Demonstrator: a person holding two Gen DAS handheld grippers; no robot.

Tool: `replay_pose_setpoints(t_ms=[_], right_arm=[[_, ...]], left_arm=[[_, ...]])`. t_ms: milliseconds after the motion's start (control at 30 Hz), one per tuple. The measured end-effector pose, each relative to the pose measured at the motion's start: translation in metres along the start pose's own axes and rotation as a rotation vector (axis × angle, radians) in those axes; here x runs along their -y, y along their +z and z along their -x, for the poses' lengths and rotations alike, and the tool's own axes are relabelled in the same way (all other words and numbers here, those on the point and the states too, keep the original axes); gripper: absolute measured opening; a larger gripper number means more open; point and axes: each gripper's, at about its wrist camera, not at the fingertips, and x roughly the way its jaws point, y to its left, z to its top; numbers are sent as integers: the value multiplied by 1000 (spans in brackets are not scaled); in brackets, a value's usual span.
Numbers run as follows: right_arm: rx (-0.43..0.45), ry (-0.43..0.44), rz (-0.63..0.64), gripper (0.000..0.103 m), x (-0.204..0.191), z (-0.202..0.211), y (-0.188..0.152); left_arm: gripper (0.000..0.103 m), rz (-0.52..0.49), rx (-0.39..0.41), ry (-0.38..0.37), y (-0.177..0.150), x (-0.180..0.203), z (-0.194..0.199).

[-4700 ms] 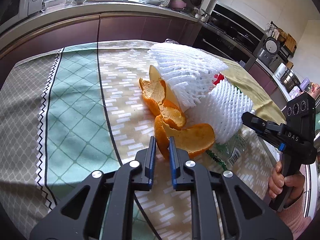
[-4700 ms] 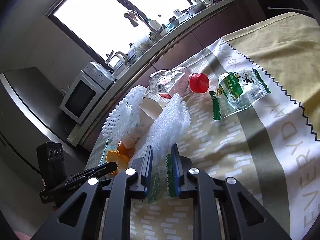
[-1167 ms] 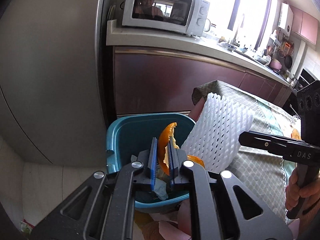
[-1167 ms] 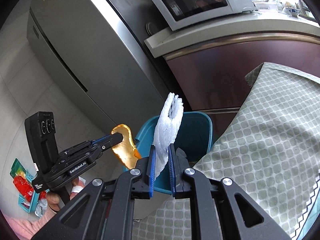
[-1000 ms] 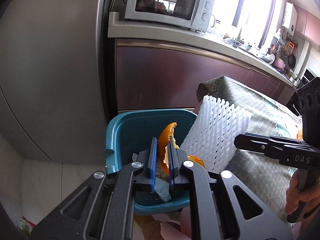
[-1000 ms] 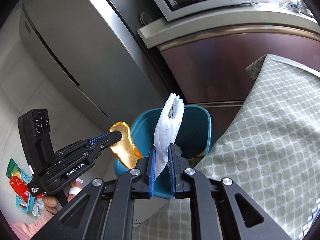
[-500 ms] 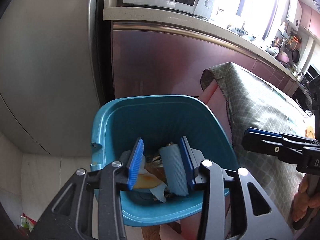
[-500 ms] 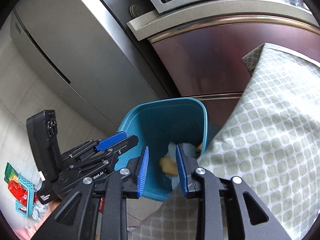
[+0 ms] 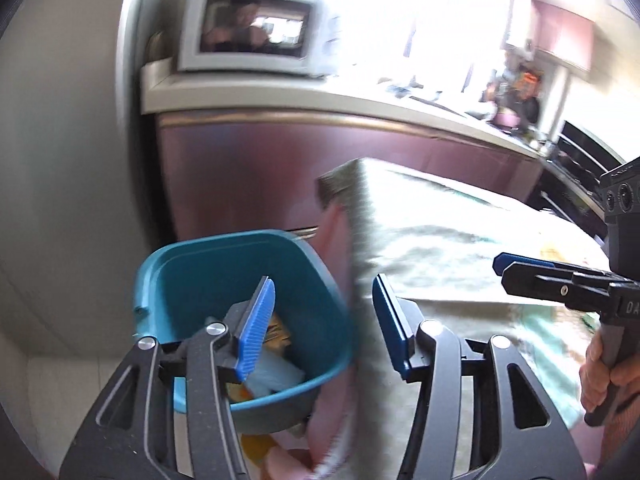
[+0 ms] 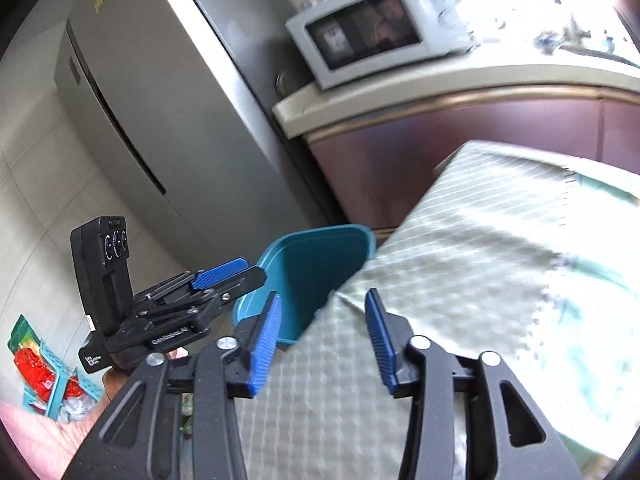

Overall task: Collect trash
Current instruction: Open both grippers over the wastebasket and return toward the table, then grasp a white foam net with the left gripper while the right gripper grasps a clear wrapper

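My left tongs and right tongs gape wide, both empty, beside the bench's corner; the trash lies in the bin, parked there for easy drops.

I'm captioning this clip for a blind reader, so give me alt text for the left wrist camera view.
The open, empty left gripper hangs over a teal trash bin holding orange peel and white scraps, beside a table draped in a green patterned cloth. The right gripper reaches in from the right; a blurred microwave sits behind.
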Motion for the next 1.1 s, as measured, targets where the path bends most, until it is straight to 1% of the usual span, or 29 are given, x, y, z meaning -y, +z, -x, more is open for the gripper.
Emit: replay_pose_setpoints(t_ms=[133, 300, 467, 667, 867, 1000, 1100], right_arm=[[74, -59, -24, 47, 18, 50, -14], [163, -155, -91, 47, 49, 112, -34], [233, -242, -170, 48, 79, 161, -56], [291, -315, -267, 48, 118, 202, -78], [336, -349, -337, 48, 148, 224, -93], [355, -356, -372, 49, 164, 234, -102], [368, -357, -397, 49, 174, 242, -108]], left_arm=[[54, -54, 18, -86, 1, 38, 12], [54, -127, 10, -191, 1, 95, 13], [55, -203, -15, -278, -4, 157, 1], [55, -292, -47, -360, -5, 230, -24], [55, -365, -92, -402, -1, 298, -56], [55, -394, -121, -411, 1, 328, -75], [55, -401, -137, -399, 3, 346, -90]])
